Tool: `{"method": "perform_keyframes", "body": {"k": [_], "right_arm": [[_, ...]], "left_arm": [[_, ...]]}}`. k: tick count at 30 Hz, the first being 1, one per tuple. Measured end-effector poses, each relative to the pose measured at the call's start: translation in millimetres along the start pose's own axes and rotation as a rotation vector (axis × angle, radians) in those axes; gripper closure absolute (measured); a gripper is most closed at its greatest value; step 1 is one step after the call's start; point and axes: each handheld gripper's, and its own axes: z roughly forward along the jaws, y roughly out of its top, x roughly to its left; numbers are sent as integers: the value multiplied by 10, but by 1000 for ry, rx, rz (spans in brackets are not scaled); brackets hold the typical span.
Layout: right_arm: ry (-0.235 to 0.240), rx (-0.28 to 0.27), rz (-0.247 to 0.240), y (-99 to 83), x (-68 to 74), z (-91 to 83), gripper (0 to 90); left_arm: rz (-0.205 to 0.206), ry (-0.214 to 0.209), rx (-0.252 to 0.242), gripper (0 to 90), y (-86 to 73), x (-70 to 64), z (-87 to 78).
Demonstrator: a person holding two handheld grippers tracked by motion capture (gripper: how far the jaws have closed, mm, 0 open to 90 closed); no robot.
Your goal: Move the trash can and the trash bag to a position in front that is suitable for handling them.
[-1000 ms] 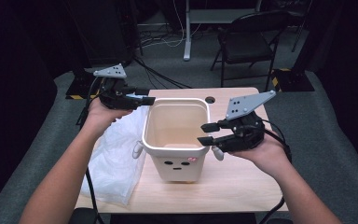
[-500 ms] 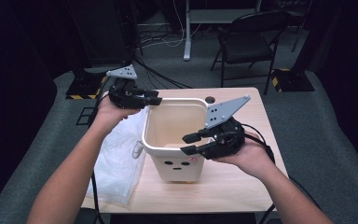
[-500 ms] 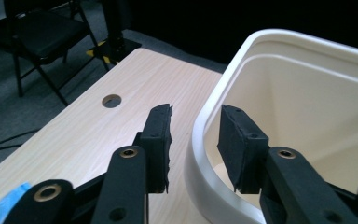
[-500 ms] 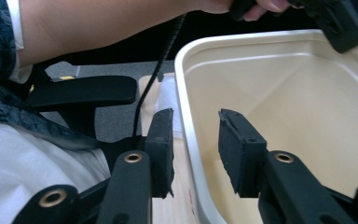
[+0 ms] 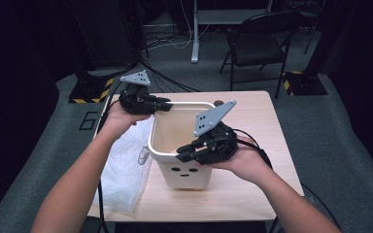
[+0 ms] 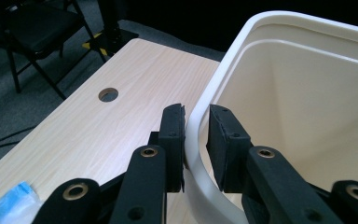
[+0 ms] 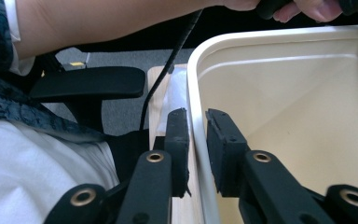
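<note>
On the wooden table (image 5: 252,189) we now straddle the cream bin's (image 5: 182,175) rim with both grippers, the right gripper (image 5: 182,154) having slid to the near edge, the left gripper (image 5: 167,101) far-left, neither clenched, so lifting looks next.

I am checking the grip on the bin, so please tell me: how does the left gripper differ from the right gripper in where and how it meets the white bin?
The left gripper sits at the far left corner of the white bin; the right gripper sits on the near edge. The left one's outer pad touches the curved corner of the rim; the right one straddles a straight stretch with slim gaps on both sides. Both have one jaw inside and one outside the wall, neither fully clamped.
</note>
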Motion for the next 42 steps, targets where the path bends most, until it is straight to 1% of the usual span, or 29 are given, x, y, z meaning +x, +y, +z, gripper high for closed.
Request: {"method": "perform_keyframes", "body": {"k": [2,3,7,12,16,19,22,24,25,28,33,35,39,40,42], "right_arm": [[-1,5,-4,4,-1,6,790],[0,20,-7,15,-4,17,791],[2,43,-7,21,-16,33,809],[1,49,-10,34,-16,30,823],[4,57,-13,45,-17,26,826],[6,55,-16,55,-16,17,827],[0,27,-22,104,-13,-54,825],[-3,31,-25,130,-1,-69,826],[-5,33,-34,141,-1,-73,826],[-8,34,-39,161,8,-87,826],[-26,24,-63,250,39,-176,825],[-30,23,-71,277,48,-193,828],[-27,30,-82,305,60,-200,835],[-19,37,-85,321,65,-198,840],[-19,43,-90,331,73,-195,843]], "left_arm": [[1,0,0,754,-1,1,-2],[1,1,0,755,-1,0,-2],[2,-2,1,756,0,3,-3],[3,-2,6,758,7,3,-4],[11,2,21,759,30,-8,-6],[13,5,11,759,40,-11,-23],[12,12,-3,760,82,-22,-65],[21,17,-5,760,121,-33,-97],[21,17,-5,759,121,-33,-97],[23,22,-19,758,162,-42,-136],[24,33,-35,760,219,-61,-189],[26,30,-45,760,234,-63,-211],[31,27,-50,758,257,-72,-231],[39,26,-49,758,274,-77,-248],[36,26,-53,757,278,-85,-261]]}}
